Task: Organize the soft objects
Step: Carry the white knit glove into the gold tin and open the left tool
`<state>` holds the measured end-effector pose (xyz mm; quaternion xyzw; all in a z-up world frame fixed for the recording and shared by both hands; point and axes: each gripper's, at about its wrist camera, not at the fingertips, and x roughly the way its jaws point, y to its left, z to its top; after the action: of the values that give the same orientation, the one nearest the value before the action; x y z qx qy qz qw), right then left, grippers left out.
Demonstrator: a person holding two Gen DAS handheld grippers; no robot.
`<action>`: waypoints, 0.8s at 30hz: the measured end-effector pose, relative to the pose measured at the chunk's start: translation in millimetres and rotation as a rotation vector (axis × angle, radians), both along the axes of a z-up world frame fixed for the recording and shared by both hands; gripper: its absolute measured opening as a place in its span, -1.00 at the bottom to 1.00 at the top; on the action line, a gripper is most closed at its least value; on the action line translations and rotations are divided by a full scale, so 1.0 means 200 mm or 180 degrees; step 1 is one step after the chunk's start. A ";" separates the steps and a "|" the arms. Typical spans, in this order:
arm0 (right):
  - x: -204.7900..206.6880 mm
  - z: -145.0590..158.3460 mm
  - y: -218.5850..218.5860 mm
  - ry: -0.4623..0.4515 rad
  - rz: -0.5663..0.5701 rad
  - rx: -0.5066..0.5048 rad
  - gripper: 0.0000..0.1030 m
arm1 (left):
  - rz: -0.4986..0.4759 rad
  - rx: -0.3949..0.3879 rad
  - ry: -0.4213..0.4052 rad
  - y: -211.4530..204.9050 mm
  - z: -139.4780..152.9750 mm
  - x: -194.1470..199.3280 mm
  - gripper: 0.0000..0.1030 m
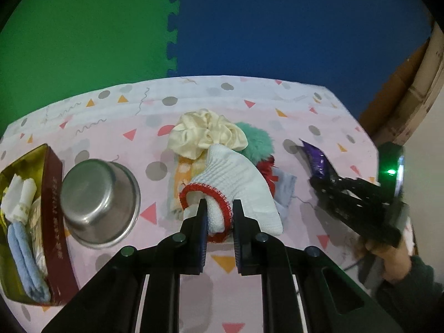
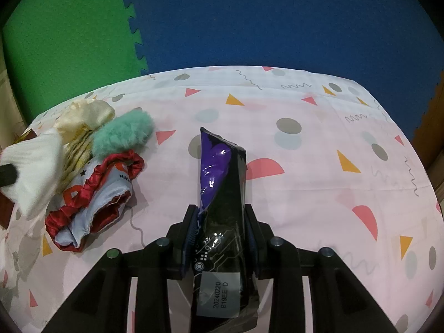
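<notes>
Looking along the left gripper, its fingers were clenched on the red-trimmed cuff of a white glove, which lay draped over a heap of soft things on the patterned cloth. Behind the glove sat a cream scrunchie, touching a teal puff, with a red scrunchie and a pale blue fabric poking out on the right. Left of the heap stood a steel bowl, upside down, so its inside was hidden. Just beside it a dark red tin lay open, holding a folded white cloth at the far end and a folded blue cloth nearer the camera. At the right edge the right gripper gripped a purple packet.

From the right wrist, the right gripper was clamped on the packet, black and purple with a white date label, held off the cloth and pointing forward. To the left lay the heap: the glove, the cream scrunchie, the puff, and the red scrunchie wrapped around the blue fabric.
</notes>
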<state>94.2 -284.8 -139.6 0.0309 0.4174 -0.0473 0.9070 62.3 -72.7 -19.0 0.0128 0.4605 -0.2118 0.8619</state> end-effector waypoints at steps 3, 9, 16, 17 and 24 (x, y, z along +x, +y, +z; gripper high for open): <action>0.00 0.00 0.00 -0.0001 0.0000 0.0002 -0.37 | 0.0067 0.0072 -0.0079 0.05 0.04 -0.05 -0.73; 0.00 0.00 0.00 -0.0002 -0.0001 0.0000 -0.37 | 0.0425 0.0357 -0.0171 0.19 0.08 -0.07 -0.73; 0.00 0.00 0.00 -0.0001 -0.0001 -0.0008 -0.37 | 0.0887 0.0512 -0.0204 0.42 0.10 -0.04 -0.73; 0.00 0.00 0.00 0.0000 -0.0001 -0.0012 -0.37 | 0.0944 0.0543 -0.0218 0.44 0.11 -0.04 -0.73; 0.00 0.00 0.01 0.0007 0.0000 -0.0048 -0.37 | 0.1261 0.0613 -0.0258 0.64 0.13 -0.02 -0.73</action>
<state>94.5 -283.3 -139.9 0.0240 0.4181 -0.0505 0.9067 58.0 55.9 6.8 0.0128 0.4371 0.0073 0.8993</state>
